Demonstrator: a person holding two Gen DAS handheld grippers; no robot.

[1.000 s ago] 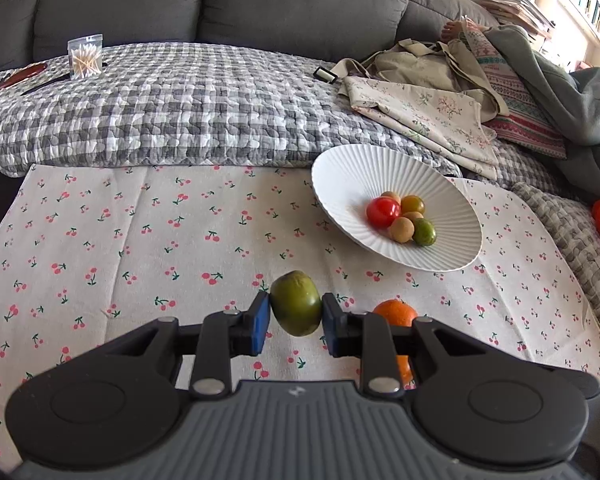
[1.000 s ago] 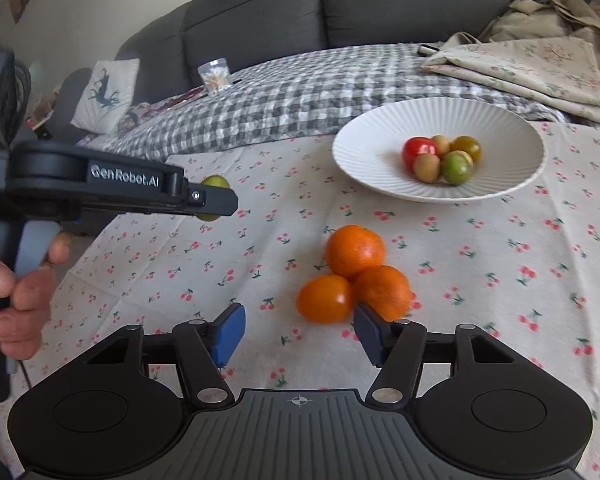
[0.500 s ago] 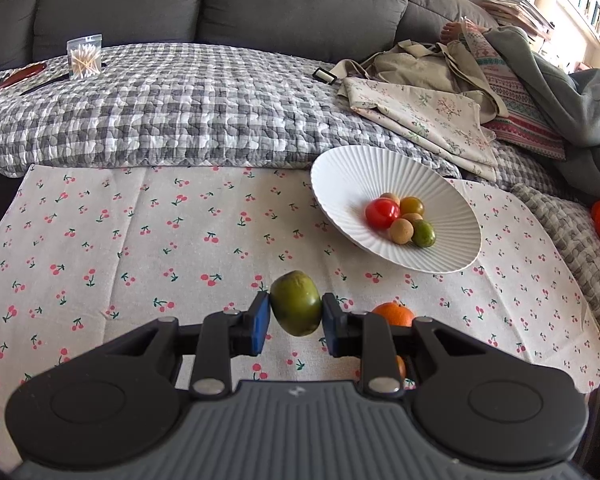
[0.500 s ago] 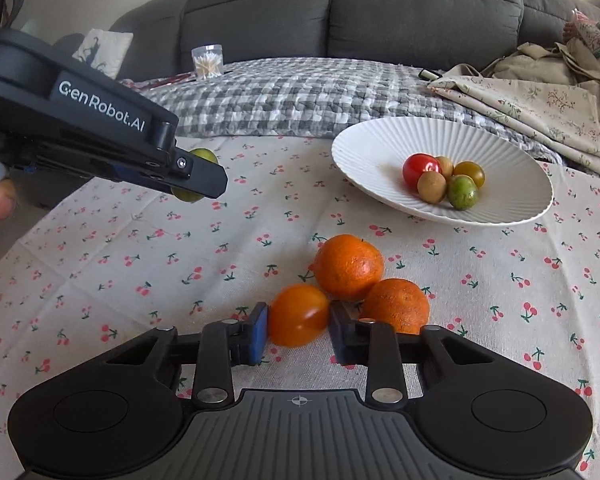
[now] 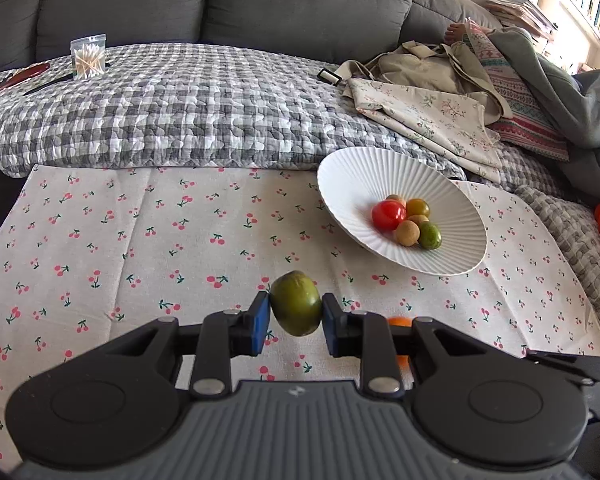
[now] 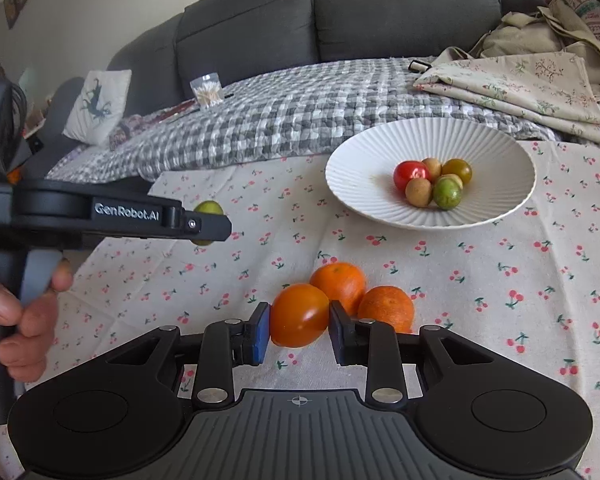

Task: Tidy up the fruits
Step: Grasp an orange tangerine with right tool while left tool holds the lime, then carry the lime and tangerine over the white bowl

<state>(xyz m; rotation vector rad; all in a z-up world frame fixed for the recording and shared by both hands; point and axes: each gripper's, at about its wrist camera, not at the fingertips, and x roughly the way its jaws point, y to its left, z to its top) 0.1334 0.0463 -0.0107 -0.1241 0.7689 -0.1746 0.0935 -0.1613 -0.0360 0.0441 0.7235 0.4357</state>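
My left gripper (image 5: 295, 316) is shut on a green fruit (image 5: 296, 303) and holds it above the cherry-print cloth (image 5: 140, 240). It shows from the side in the right wrist view (image 6: 206, 222). My right gripper (image 6: 299, 326) is shut on an orange tomato (image 6: 299, 315). Two oranges (image 6: 338, 282) (image 6: 386, 307) lie on the cloth just beyond it. A white ribbed bowl (image 6: 492, 148) (image 5: 352, 176) at the far right holds several small fruits: a red tomato (image 6: 410, 174), a green one (image 6: 447, 194), brown ones.
A grey checked blanket (image 5: 160, 108) lies on the dark sofa behind the cloth. Folded floral fabric and a bag (image 5: 428, 100) lie behind the bowl. A clear box of cotton swabs (image 5: 88, 57) stands on the blanket at far left. A white cushion (image 6: 98, 104) leans at left.
My right gripper moved forward and closed on the orange tomato, then lifted it slightly. My left gripper kept holding the green fruit nearly in place.
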